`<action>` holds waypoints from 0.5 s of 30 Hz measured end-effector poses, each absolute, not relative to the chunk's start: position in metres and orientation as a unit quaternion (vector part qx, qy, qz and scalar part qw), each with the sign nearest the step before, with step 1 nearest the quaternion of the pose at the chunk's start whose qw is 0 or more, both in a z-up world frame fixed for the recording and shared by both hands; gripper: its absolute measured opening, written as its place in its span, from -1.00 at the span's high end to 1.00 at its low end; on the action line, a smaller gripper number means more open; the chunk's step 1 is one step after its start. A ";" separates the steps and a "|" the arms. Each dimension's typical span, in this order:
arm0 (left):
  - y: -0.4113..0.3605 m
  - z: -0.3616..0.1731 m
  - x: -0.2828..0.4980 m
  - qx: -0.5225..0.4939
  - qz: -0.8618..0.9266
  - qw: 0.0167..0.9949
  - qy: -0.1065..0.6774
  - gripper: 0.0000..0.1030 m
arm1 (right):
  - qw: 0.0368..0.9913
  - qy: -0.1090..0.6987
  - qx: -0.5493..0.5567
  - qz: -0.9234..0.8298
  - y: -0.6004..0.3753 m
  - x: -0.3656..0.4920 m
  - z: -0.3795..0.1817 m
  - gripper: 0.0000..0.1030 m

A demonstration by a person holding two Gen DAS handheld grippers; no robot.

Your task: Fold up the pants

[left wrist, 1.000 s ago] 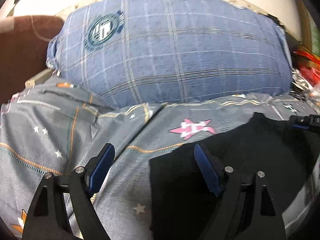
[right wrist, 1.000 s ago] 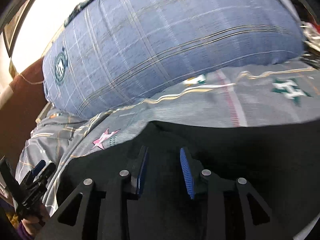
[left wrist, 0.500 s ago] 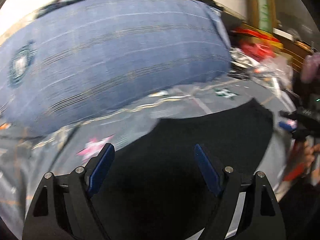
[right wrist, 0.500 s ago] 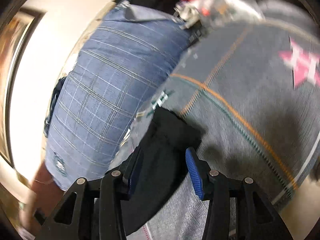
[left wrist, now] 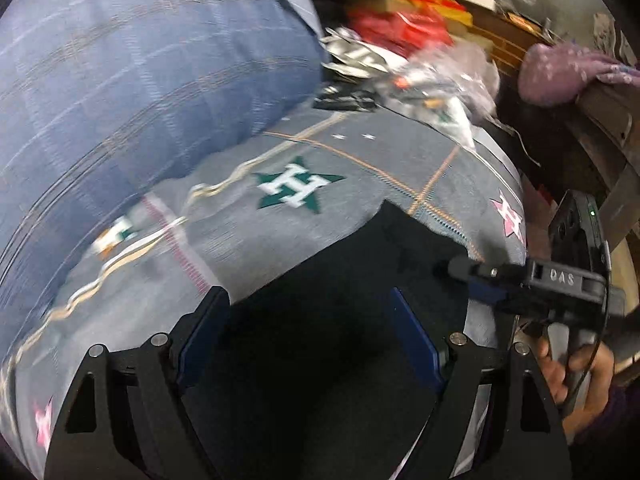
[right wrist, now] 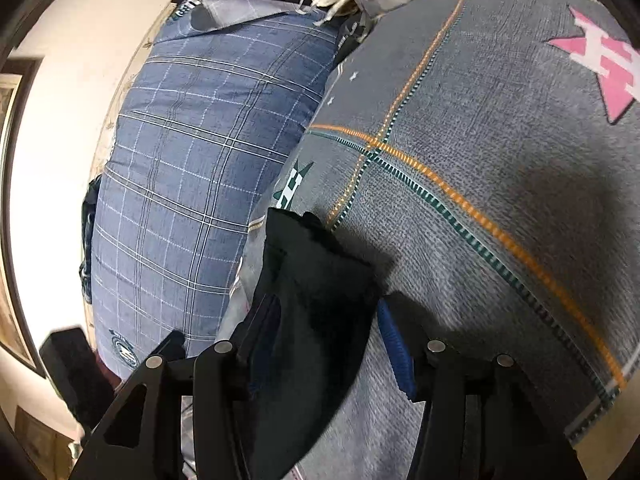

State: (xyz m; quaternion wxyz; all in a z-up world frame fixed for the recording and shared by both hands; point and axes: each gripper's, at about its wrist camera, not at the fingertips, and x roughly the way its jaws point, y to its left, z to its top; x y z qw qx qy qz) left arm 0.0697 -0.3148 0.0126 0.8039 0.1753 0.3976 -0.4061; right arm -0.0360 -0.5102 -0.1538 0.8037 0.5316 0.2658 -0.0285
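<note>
Black pants (left wrist: 340, 320) lie on a grey bedspread (left wrist: 320, 152) with star prints. My left gripper (left wrist: 306, 308) hovers over the dark cloth with its jaws wide apart and nothing pinched between them. My right gripper (left wrist: 480, 276), held by a hand (left wrist: 576, 376), comes in from the right at the cloth's edge. In the right wrist view a corner of the pants (right wrist: 312, 280) lies between the opening jaws of my right gripper (right wrist: 324, 320). The blue right pad (right wrist: 390, 340) stands clear of the cloth, and the cloth partly hides the left pad.
A big blue plaid pillow (right wrist: 192, 184) lies along the wall (right wrist: 64, 80) beside the pants. Red packets (left wrist: 400, 24) and plastic bags (left wrist: 440, 80) crowd the bed's far end. A purple cloth (left wrist: 560, 72) hangs over a dark frame at the right.
The left view has swung right along the bed, from the pillow's left end to the cluttered end. My right gripper has rolled, dropped to the pants' corner, and its jaws have widened.
</note>
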 end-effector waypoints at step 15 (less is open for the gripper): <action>-0.391 -0.036 0.103 0.226 -0.513 0.698 0.446 -0.30 | 0.789 0.246 0.563 0.012 -0.519 -0.018 -0.164 0.05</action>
